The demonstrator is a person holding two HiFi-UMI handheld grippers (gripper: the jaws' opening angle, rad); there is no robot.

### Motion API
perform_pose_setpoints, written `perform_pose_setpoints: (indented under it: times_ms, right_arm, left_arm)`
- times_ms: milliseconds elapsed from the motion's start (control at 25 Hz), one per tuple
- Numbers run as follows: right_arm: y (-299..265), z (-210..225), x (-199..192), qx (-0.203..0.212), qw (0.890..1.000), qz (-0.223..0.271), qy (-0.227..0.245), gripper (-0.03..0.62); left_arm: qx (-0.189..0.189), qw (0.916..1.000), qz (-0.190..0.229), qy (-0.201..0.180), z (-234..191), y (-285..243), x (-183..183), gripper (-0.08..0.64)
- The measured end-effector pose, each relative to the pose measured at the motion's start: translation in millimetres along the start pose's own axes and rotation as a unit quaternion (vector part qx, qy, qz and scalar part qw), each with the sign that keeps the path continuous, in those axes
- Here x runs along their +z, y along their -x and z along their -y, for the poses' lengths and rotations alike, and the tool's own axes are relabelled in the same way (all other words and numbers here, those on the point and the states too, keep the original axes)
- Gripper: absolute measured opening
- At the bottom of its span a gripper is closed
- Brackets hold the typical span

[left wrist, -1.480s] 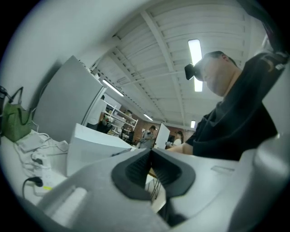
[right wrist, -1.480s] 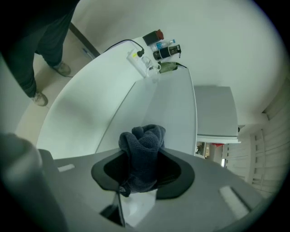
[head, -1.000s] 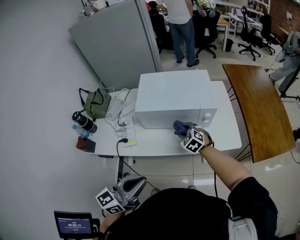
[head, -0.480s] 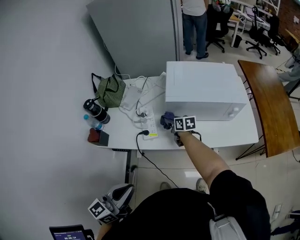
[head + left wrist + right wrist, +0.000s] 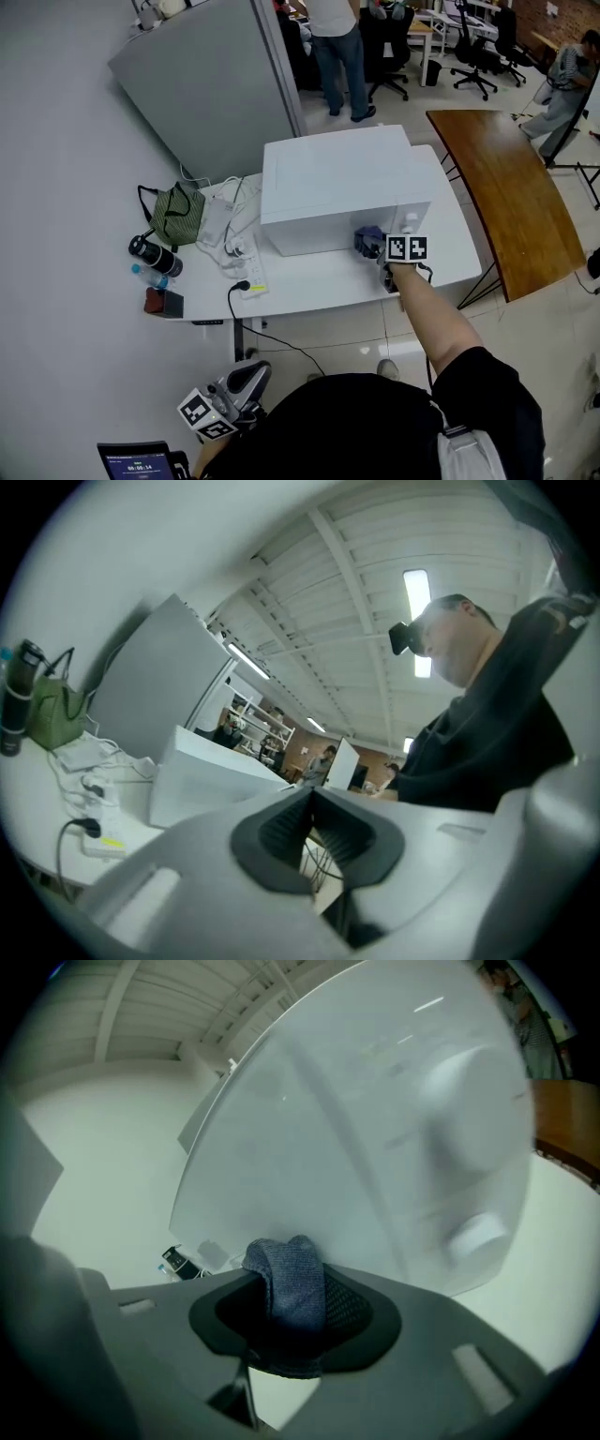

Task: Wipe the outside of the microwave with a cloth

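Note:
A white microwave (image 5: 339,187) stands on the white table (image 5: 309,277) in the head view. My right gripper (image 5: 377,246) is shut on a blue-grey cloth (image 5: 367,240) and holds it against the microwave's front, near the right end by the knobs. In the right gripper view the cloth (image 5: 290,1279) sits bunched between the jaws, right up against the microwave door (image 5: 356,1147). My left gripper (image 5: 246,382) hangs low, below the table edge at the bottom left. In the left gripper view its jaws (image 5: 312,827) are shut with nothing between them.
Left of the microwave lie a green bag (image 5: 174,212), a power strip with cables (image 5: 251,272), a dark bottle (image 5: 154,255) and a small dark box (image 5: 167,303). A brown wooden table (image 5: 497,192) stands to the right. People and office chairs stand behind the partition (image 5: 206,89).
My right gripper with the cloth has swept along the microwave's front, from its left corner half a second ago to the right end by the knobs. The left gripper stays low.

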State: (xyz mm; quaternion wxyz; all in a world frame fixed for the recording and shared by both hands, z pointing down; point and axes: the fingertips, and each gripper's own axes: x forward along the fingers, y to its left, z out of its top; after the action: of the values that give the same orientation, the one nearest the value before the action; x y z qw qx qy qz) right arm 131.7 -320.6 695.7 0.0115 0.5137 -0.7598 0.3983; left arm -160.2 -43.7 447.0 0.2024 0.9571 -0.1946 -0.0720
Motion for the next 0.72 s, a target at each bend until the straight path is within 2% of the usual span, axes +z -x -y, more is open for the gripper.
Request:
perform_pose_setpoints:
  times_ms: [120,280,520,600,720]
  right_arm:
    - [45,43,21,0.004,1.0,0.024,-0.015,0.143]
    - [83,70,36,0.023,0.999,0.026,-0.015,0.14]
    - [114,100,47,-0.004,0.998,0.057,-0.035,0.14]
    - [114,85,41,-0.002,0.998,0.059,-0.026,0.138]
    - [66,16,-3,0.044,0.999,0.01,0.002,0.138]
  left_arm:
    - [-0.022,0.9996,-0.015,0.004,24,-52,-12,0.003]
    - [-0.043,0.9986,-0.03,0.001,55,-99,-23,0.003]
    - [-0.044,0.9987,-0.026,-0.001,59,-100,-21,0.003]
    - [-0.039,0.999,-0.021,0.003,51,-84,-21,0.003]
    - [-0.027,0.9995,-0.01,0.012,31,-47,-19,0.003]
